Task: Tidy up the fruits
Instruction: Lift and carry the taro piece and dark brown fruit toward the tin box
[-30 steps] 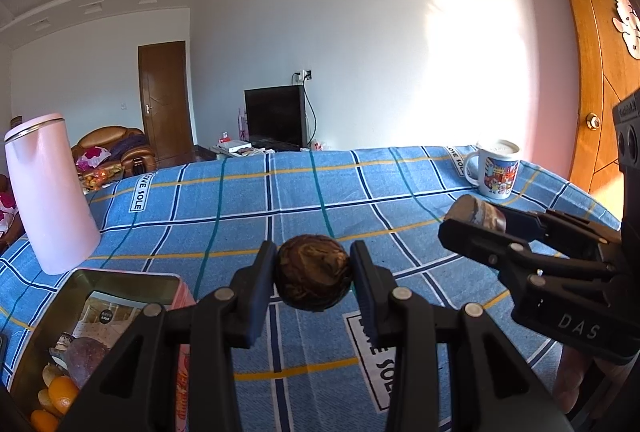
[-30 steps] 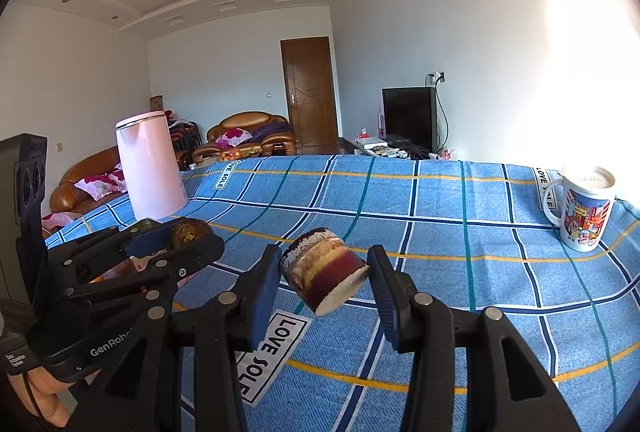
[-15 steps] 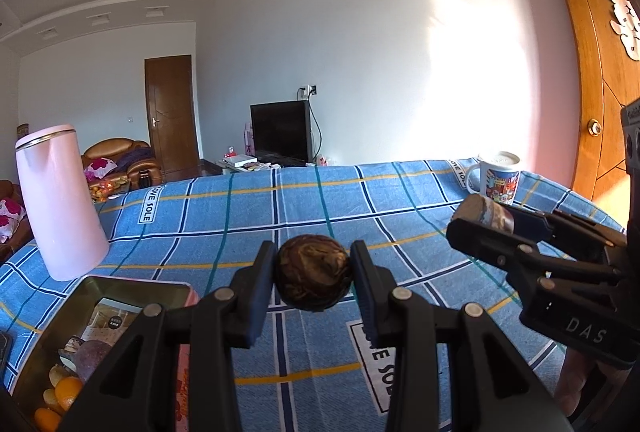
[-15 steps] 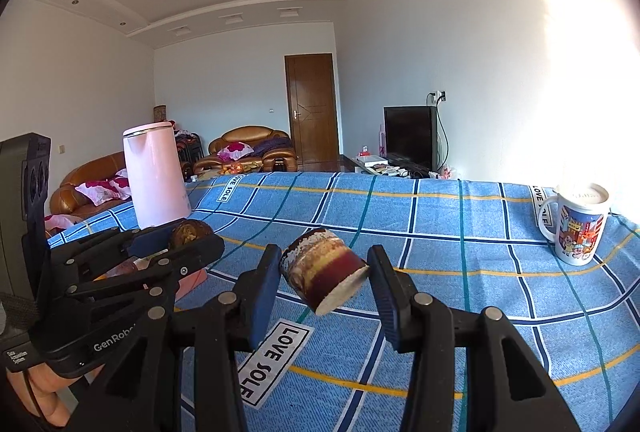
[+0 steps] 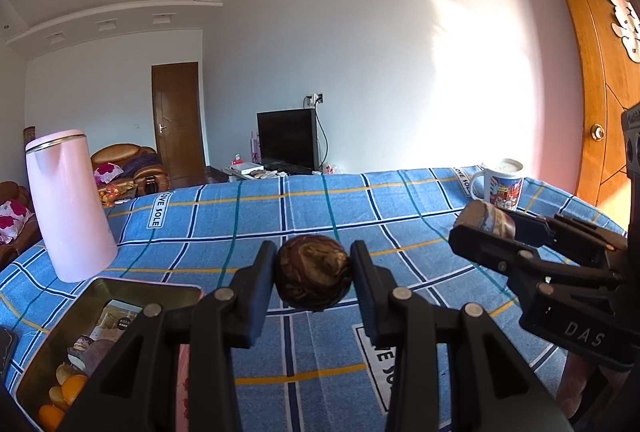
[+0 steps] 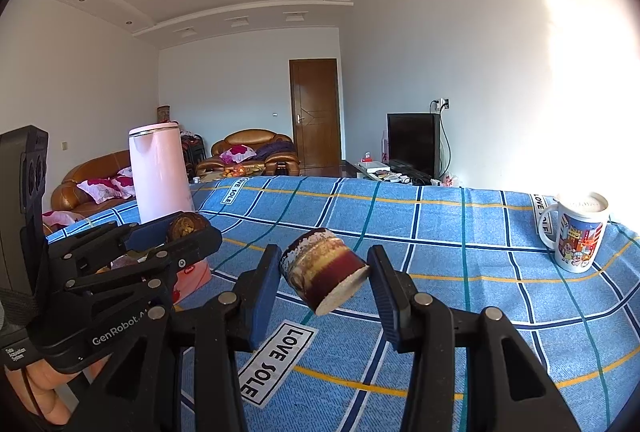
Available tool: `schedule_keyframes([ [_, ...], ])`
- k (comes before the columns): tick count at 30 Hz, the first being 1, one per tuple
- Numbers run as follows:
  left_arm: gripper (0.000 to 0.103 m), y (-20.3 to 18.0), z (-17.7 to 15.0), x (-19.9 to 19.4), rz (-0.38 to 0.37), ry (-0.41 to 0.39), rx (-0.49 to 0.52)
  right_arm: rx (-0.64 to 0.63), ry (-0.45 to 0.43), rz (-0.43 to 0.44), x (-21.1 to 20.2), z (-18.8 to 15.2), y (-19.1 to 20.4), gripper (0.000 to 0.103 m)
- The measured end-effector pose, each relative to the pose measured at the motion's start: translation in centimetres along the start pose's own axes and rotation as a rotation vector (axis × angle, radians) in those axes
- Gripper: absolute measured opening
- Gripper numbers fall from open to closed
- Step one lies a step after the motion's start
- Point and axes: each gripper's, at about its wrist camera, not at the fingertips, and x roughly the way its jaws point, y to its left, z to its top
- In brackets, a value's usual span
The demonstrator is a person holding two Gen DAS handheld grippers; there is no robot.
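Observation:
My left gripper (image 5: 313, 274) is shut on a dark brown round fruit (image 5: 313, 272) and holds it above the blue checked cloth. It also shows in the right wrist view (image 6: 188, 232) at left, with the fruit (image 6: 185, 226) in it. My right gripper (image 6: 323, 278) is shut on a short cut fruit piece (image 6: 322, 274) with a red-brown and yellow skin and a pale cut end, tilted. It also shows in the left wrist view (image 5: 486, 228) at right. A metal tin (image 5: 52, 344) at lower left holds small orange fruits (image 5: 72, 388) and other pieces.
A tall pink kettle (image 5: 68, 208) stands left on the table, behind the tin. A printed mug (image 5: 502, 180) stands at the far right, also in the right wrist view (image 6: 580, 232). A sofa, TV and doors lie beyond the table.
Both grippers have tilted or risen a little, so the table sits lower in both views. Each still holds its fruit.

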Motion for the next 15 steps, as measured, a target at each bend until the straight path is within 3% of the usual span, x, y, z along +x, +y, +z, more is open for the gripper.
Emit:
schedule_keyframes([
  [15, 0.039, 1.1, -0.5, -1.4, -0.015, 0.016, -0.023, -0.009, 0.049, 0.015, 0.2, -0.2, 1.7, 0.046],
])
